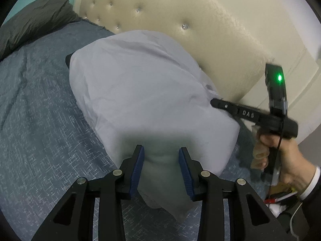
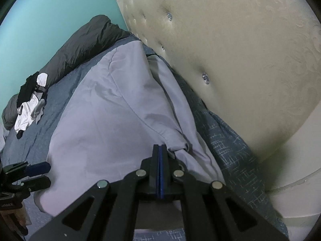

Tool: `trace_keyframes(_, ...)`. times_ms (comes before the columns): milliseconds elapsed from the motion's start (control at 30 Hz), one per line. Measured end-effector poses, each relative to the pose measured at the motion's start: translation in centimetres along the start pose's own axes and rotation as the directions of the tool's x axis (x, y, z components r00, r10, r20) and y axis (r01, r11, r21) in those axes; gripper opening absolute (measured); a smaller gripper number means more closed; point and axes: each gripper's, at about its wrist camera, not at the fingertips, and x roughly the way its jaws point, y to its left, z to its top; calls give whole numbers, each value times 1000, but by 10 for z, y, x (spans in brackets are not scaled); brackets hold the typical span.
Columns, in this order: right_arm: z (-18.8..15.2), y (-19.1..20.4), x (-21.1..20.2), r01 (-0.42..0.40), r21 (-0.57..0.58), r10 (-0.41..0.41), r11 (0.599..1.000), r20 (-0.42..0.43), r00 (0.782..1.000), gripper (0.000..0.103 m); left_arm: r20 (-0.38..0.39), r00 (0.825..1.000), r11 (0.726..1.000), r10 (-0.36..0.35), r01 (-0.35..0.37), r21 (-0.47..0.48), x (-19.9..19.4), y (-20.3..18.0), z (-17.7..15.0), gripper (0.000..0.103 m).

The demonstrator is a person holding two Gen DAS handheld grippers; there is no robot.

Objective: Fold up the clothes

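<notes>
- Writing: raised letters on the side of the right claw (image 1: 215,102), seen from the left wrist view, read roughly "DAG"; last letter unsure. A green light (image 1: 279,78) glows on the unit above its handle. On the left claw (image 2: 38,173) body, at the right view's lower left edge, a small label starts "Co…"; the rest is too small to read.
- Task item: a pale lilac garment (image 1: 140,92) lies spread on the blue woven bedspread (image 1: 40,120), straight ahead of both claws.
- Left claw (image 1: 161,156): blue pads partly apart, a fold of the lilac garment's near edge lying between them; cannot tell whether the pads press on it.
- Right claw (image 2: 159,150): blue pads fully together; lilac cloth bunches right at the tips, but a pinch cannot be confirmed. A hand (image 1: 280,152) with a white cuff holds its handle.
- Beyond and right of the claws: cream tufted headboard (image 2: 230,60) with crystal buttons, close against the garment's far edge.
- Far left of the claws: dark grey duvet (image 2: 84,42); a heap of black and white clothes (image 2: 30,100); teal wall (image 2: 50,10).
</notes>
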Motion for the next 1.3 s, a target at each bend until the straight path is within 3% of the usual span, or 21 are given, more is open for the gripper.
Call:
trace_keyframes(100,3,0,-11,-21,3,21,1000,16,1000,0,-10,1000,1000,3,-3,-12,-4,3,4,39)
trace_keyframes(300,-1,-4,-46,-10,-24,13,1000,122,992,0,48,999,1000,-7,7,3,-26,-3,7,37)
trace_keyframes(633,-21,-26,-10,26,15,-27,1000,64,998,0,12,1000,1000,-9,9,16,-8,-9,-5,37)
trace_keyframes(800,-26,-33,-11,-6,67,0,998,84,996,0,16,1000,1000,-1,1,22,-9,-10,-2,37)
trace_keyframes(867,-19,-26,-22,-34,60,25,998,141,990,0,17,1000,1000,-3,3,20,-10,-9,-1,37)
trace_keyframes(967,-11,-22,-53,-96,38,83,995,269,960,0,14,1000,1000,-11,11,21,-10,-7,-1,37)
trace_keyframes(1067,11,-9,-66,-138,-10,134,990,306,943,0,19,1000,1000,-10,10,18,-12,-7,-4,37)
trace_keyframes(1167,30,7,-51,-112,-58,121,992,201,972,0,18,1000,1000,-17,17,3,-11,0,-3,37)
trace_keyframes(1233,39,12,-29,-38,-77,46,996,106,993,0,11,1000,1000,-21,21,2,-12,-2,-4,37)
trace_keyframes(1300,42,8,-12,14,-52,-11,999,48,999,0,6,1000,1000,-20,20,9,-15,-7,-7,37)
